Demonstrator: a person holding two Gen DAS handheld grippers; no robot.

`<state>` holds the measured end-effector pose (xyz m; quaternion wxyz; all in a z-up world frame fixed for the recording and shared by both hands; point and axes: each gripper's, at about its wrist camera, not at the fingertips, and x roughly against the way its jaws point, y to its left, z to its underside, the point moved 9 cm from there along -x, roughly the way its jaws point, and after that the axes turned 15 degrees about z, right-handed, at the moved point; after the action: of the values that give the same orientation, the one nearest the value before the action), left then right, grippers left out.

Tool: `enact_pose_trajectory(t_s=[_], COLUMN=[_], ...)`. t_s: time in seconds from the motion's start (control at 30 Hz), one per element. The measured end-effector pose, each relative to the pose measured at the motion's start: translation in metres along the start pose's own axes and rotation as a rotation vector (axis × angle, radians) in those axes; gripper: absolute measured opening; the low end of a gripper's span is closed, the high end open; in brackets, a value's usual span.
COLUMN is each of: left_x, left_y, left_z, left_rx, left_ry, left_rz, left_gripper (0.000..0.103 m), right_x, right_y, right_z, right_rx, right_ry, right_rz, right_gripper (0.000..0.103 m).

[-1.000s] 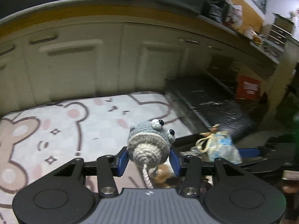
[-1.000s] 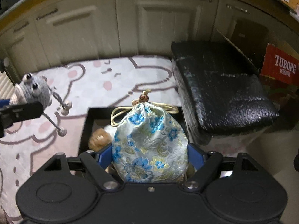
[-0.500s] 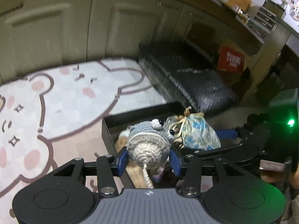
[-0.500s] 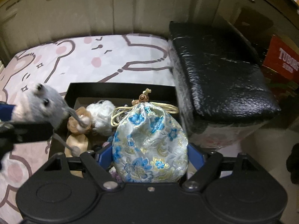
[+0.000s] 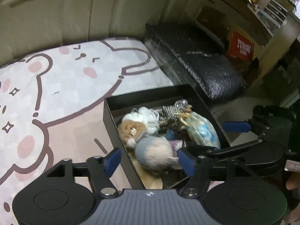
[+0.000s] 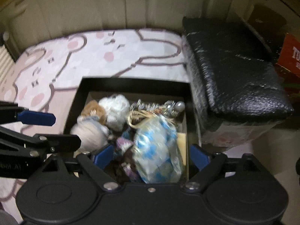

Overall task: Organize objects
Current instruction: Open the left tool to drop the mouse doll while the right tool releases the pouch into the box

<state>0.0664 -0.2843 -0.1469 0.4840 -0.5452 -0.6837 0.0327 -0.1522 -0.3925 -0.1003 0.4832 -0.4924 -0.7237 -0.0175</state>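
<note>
A black open box (image 5: 112, 123) (image 6: 75, 101) sits on the bear-pattern rug. Inside lie a grey crochet mouse (image 5: 155, 153) (image 6: 88, 133), a blue floral drawstring pouch (image 5: 202, 129) (image 6: 157, 146), a white fluffy ball (image 5: 148, 118) (image 6: 114, 108), a tan plush (image 5: 131, 129) and a beaded clip (image 5: 172, 110). My left gripper (image 5: 148, 159) is open, its jaws wide apart on either side of the mouse, over the box's near left wall. My right gripper (image 6: 151, 155) is open, its jaws spread either side of the pouch, which rests in the box.
The rug (image 5: 65, 86) spreads left of the box. A black wrapped block (image 5: 196, 61) (image 6: 234, 69) stands right of the box. A red Tuborg carton (image 5: 241, 46) sits behind it. Cream cabinet doors (image 5: 75, 15) run along the back.
Both grippers moved down over the box and opened. The mouse left the left gripper and the pouch left the right gripper; both now lie in the box.
</note>
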Motion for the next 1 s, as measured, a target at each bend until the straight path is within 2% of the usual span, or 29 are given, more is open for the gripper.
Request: enact_pose_trajectory(t_s=[0.13,0.23,0.3,0.37,0.4,0.6,0.77,1.0], left_x=[0.007,0.008,0.007,0.006,0.005,-0.003,-0.006,-0.005], left_y=[0.002,0.005,0.006,0.008,0.008,0.009,0.012,0.014], left_z=[-0.005,-0.007,-0.006,-0.006,-0.005,-0.002,0.001,0.001], left_rx=[0.014,0.018,0.015,0.007,0.002,-0.020,-0.027,-0.026], left_ry=[-0.036,-0.042,-0.034,-0.023,-0.017,0.017,0.035,0.037], left_rz=[-0.006,-0.023,-0.035,-0.044,-0.046,-0.063,-0.080,-0.084], left_gripper=[0.067,0.063,0.062,0.062,0.062,0.062,0.061,0.061], right_x=[0.010,0.012,0.011,0.007,0.003,-0.016,-0.024,-0.024], right_y=[-0.010,-0.020,-0.028,-0.033,-0.035,-0.020,-0.012,-0.013], right_z=[-0.008,-0.014,-0.016,-0.014,-0.012,0.006,0.012,0.009], right_rx=[-0.052,-0.112,-0.167,-0.209,-0.218,-0.130,-0.077,-0.083], right_ry=[-0.029,-0.033,-0.023,0.005,0.024,0.106,0.130,0.133], right_rz=[0.002,0.005,-0.004,-0.001,0.002,0.015,0.032,0.035], right_gripper=[0.087,0.073,0.051,0.038,0.034,0.033,0.035,0.036])
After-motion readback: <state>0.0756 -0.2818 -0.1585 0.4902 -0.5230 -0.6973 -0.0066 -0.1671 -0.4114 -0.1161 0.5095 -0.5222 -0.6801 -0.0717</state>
